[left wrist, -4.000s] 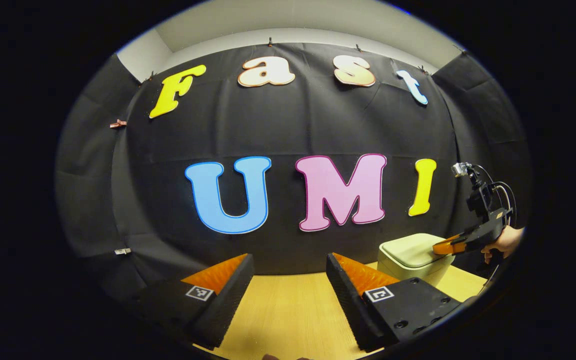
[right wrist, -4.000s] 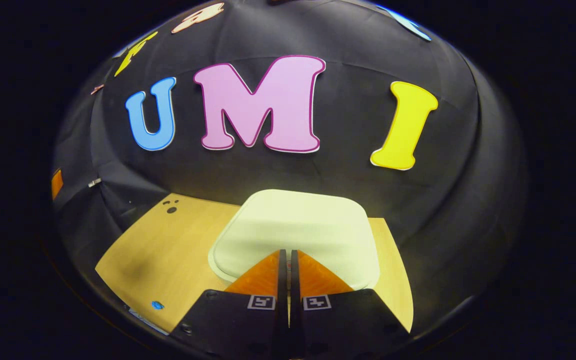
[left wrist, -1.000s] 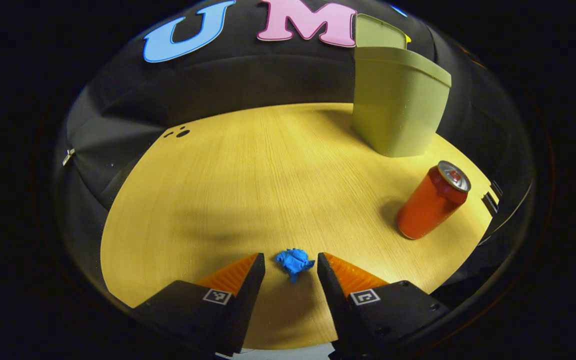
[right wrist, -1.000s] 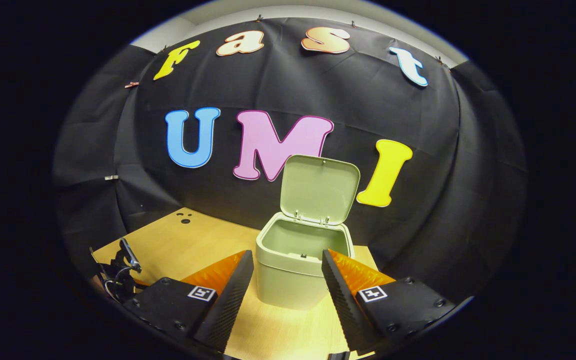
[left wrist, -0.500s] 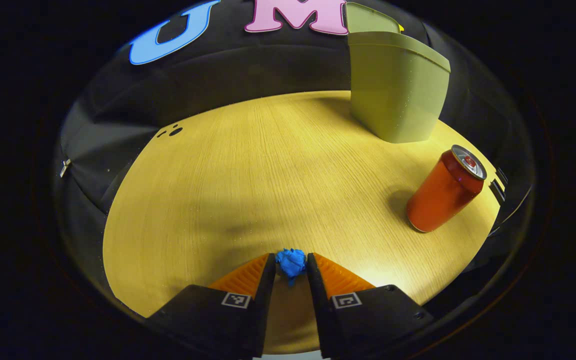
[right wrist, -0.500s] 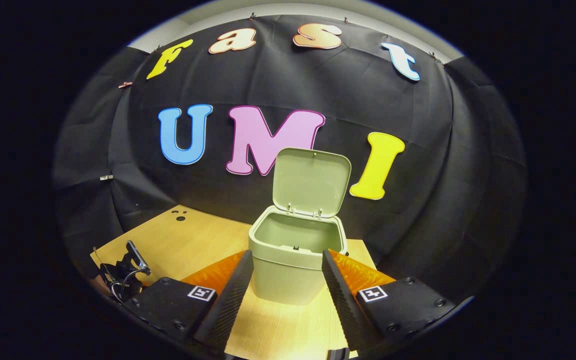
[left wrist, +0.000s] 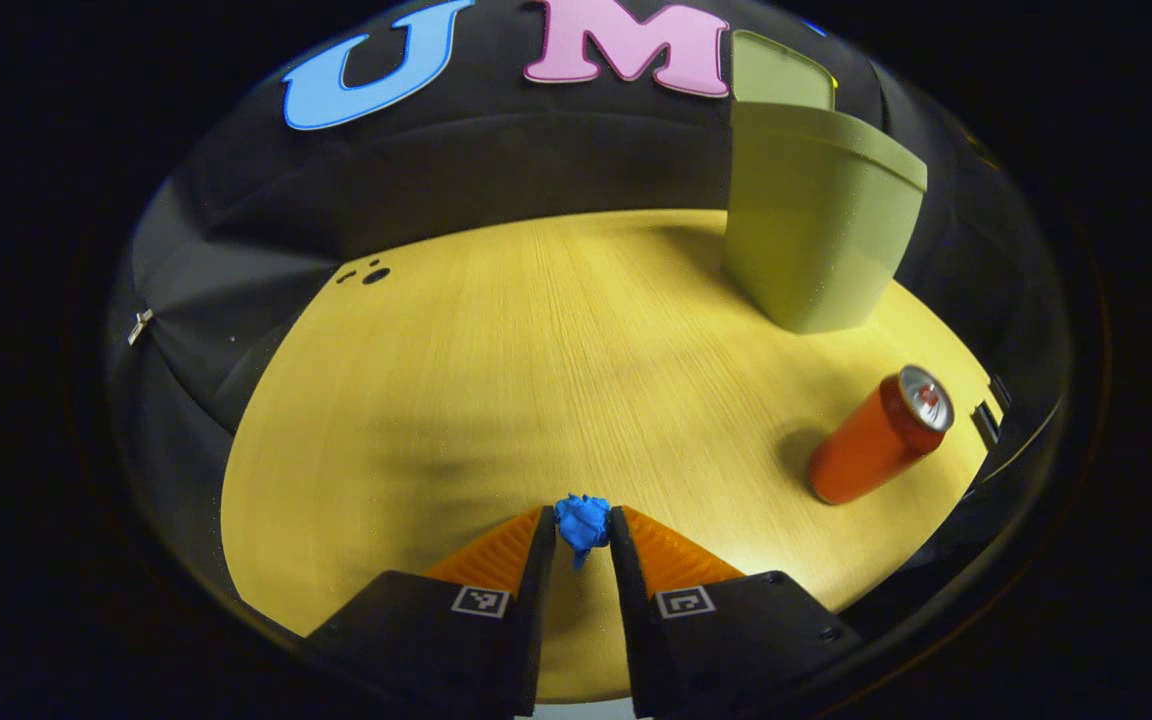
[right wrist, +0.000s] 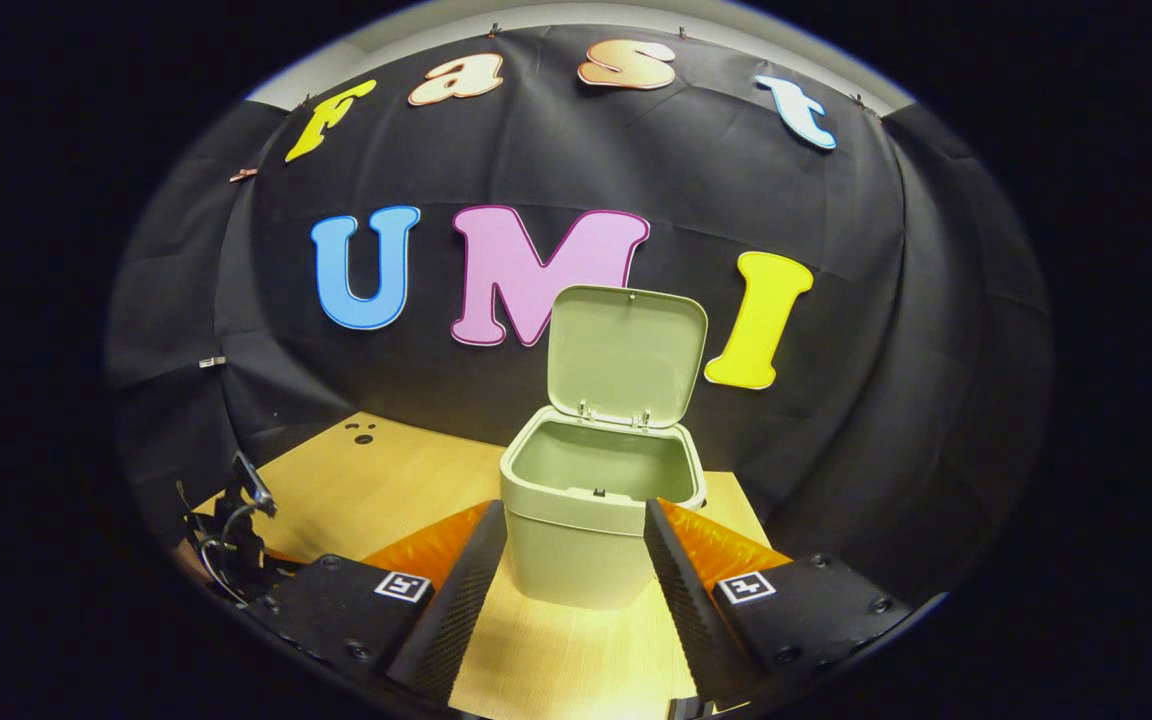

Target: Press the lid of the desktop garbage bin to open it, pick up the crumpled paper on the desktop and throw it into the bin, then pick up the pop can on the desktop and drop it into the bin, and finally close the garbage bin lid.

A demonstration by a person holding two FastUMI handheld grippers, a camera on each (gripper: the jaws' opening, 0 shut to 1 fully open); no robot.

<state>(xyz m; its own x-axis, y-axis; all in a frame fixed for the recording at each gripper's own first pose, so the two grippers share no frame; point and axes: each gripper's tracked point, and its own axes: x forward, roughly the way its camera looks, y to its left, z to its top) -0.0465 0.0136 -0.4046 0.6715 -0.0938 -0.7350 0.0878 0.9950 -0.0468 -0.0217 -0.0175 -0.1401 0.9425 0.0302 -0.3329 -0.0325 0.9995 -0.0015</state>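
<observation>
Fingers of my left gripper (left wrist: 582, 530) have drawn in since a second ago and now pinch the crumpled blue paper (left wrist: 581, 521) at their tips, over the wooden table (left wrist: 496, 350); the smooth red can (left wrist: 880, 436) stands right of the paper, the green plastic bin (right wrist: 598, 515) beyond it, lid (right wrist: 626, 354) up; my right gripper (right wrist: 576, 560) stays wide apart before the bin.

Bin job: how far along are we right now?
Done: the bin is open, with its lid standing upright. In hand: the left gripper is shut on the crumpled paper, low over the desktop. Left: drop the paper in, then the pop can, which stands untouched, then close the lid. The right gripper is open, facing the bin.
</observation>
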